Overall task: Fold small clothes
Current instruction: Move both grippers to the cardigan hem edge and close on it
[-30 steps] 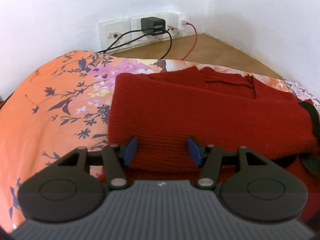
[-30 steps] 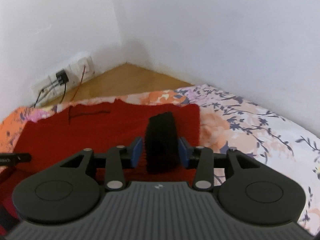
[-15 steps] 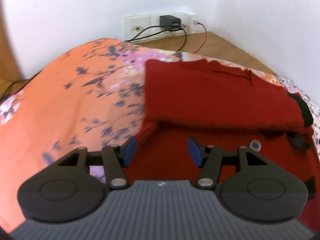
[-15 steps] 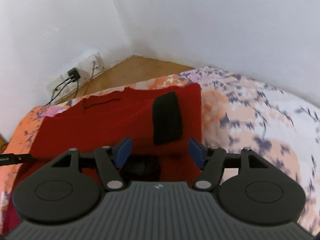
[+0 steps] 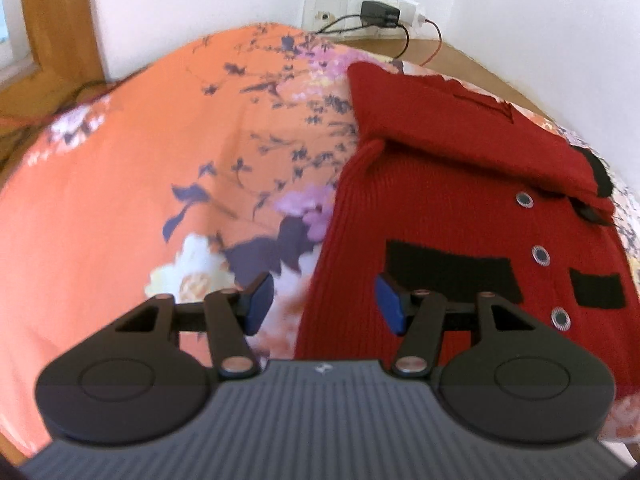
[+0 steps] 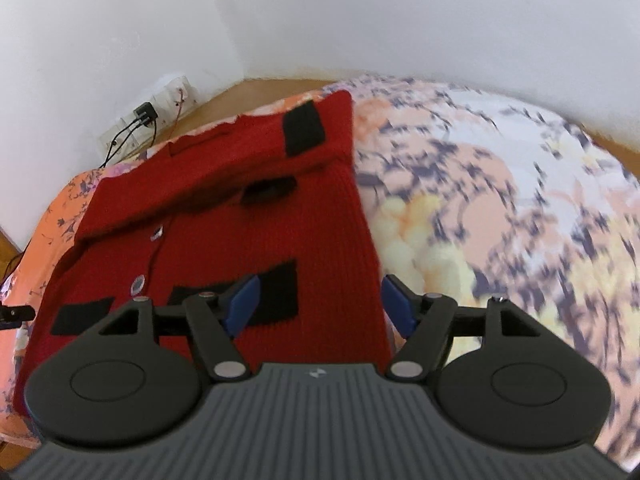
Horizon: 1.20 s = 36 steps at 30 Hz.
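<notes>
A small red knit cardigan [image 5: 440, 208] with black pocket patches and silver buttons lies flat on a floral bedspread [image 5: 160, 160]. Its sleeves are folded across the chest, with a black cuff [image 6: 303, 128] on top. My left gripper [image 5: 320, 304] is open and empty, hovering above the cardigan's lower left edge. My right gripper [image 6: 318, 306] is open and empty above the cardigan [image 6: 240, 216] at its lower right edge. The tip of the left gripper shows at the left edge of the right wrist view [image 6: 16, 314].
The orange and white floral bedspread [image 6: 500, 220] covers the bed. A wall socket strip with a black charger [image 5: 378, 10] and cables is at the room corner above a wooden floor. A wooden frame [image 5: 52, 20] stands at far left. White walls close in behind.
The right gripper let go of the black cuff and opened. Both grippers pulled back from the folded sleeves toward the cardigan's lower hem; the left stayed open.
</notes>
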Available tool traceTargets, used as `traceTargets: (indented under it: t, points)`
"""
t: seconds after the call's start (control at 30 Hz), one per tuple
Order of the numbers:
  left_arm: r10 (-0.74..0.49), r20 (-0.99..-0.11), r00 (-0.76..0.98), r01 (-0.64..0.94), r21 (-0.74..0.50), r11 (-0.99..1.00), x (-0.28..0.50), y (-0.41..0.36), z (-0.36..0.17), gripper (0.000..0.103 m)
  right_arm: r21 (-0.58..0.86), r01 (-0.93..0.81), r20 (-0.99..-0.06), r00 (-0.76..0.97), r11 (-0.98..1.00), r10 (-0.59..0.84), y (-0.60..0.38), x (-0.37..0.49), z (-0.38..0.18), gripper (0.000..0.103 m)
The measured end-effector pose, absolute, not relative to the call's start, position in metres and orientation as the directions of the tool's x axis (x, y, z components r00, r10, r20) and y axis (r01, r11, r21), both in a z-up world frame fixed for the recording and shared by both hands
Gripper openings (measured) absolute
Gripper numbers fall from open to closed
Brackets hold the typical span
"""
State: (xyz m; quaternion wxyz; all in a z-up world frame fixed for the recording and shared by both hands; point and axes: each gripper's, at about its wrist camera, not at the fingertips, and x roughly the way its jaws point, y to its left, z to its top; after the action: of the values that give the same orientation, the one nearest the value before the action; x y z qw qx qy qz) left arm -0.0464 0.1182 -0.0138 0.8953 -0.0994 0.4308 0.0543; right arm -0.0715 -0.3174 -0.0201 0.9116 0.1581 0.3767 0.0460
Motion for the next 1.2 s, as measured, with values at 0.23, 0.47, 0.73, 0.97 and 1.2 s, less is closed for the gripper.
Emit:
traceTargets:
  t: [0.23, 0.47, 0.73, 0.97, 1.2]
  points:
    - [-0.064, -0.800, 0.596, -0.167, -0.201, 0.965, -0.064, 0.124, -0.025, 0.058, 0.326, 0.063, -0.688, 0.700, 0.943, 0.192, -0.322, -0.095, -0.021, 0.074]
    - [-0.148, -0.802, 0.578, -0.090, -0.243, 0.966, -0.073, 0.114, -0.034, 0.058, 0.334, 0.065, -0.713, 0.669, 0.940, 0.208, -0.322, -0.105, -0.027, 0.075]
    - [-0.170, -0.787, 0.594, -0.045, -0.244, 0.969, -0.076, 0.112, -0.036, 0.057, 0.334, 0.045, -0.721, 0.655, 0.941, 0.225, -0.315, -0.112, -0.034, 0.078]
    - [-0.233, -0.767, 0.597, 0.000, -0.290, 0.957, -0.071, 0.108, -0.039, 0.056, 0.423, 0.021, -0.694, 0.650, 0.906, 0.309, -0.313, -0.108, -0.037, 0.078]
    - [-0.221, -0.766, 0.603, 0.010, -0.270, 0.963, -0.070, 0.105, -0.040, 0.051, 0.422, 0.021, -0.686, 0.660, 0.906, 0.304, -0.312, -0.109, -0.040, 0.077]
